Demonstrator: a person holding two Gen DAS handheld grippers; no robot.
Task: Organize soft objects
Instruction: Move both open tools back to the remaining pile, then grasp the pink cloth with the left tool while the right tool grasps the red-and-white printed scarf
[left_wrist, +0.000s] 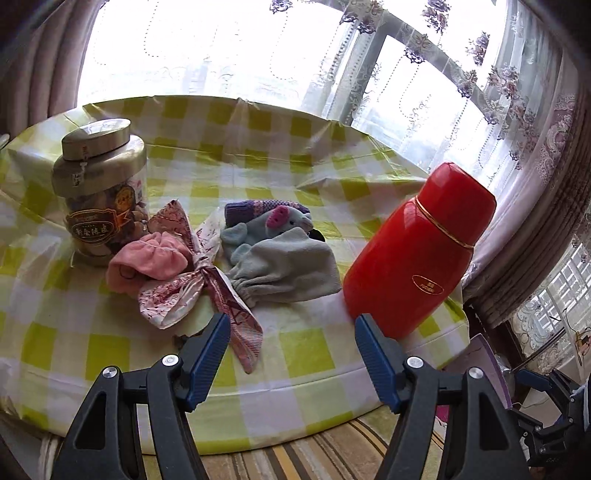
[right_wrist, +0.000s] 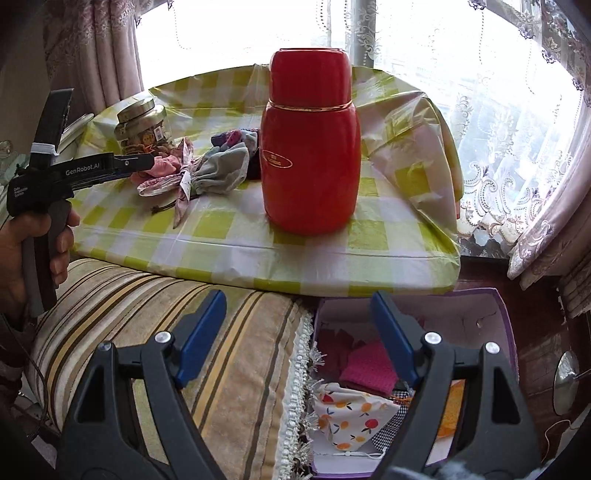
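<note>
A heap of soft things lies on the green-checked table (left_wrist: 303, 354): a pink cloth cap (left_wrist: 147, 260), a pink patterned bow scarf (left_wrist: 207, 291), a grey drawstring pouch (left_wrist: 284, 267) and a blue knitted sock with a pig face (left_wrist: 269, 218). My left gripper (left_wrist: 291, 325) hangs open just in front of the scarf's tail, empty. In the right wrist view my right gripper (right_wrist: 299, 302) is open and empty, low over the sofa edge and a purple box (right_wrist: 506, 317) that holds a pink cloth (right_wrist: 369, 369) and a fruit-print pouch (right_wrist: 351, 413). The left gripper (right_wrist: 146, 160) shows there near the heap (right_wrist: 207, 170), held by a hand.
A red flask (left_wrist: 410, 254) stands upright at the table's right front corner, right of the heap. A tall jar with a metal lid (left_wrist: 99, 184) stands left of the heap. A striped sofa cushion (right_wrist: 166, 332) lies below the table edge. Lace curtains hang behind.
</note>
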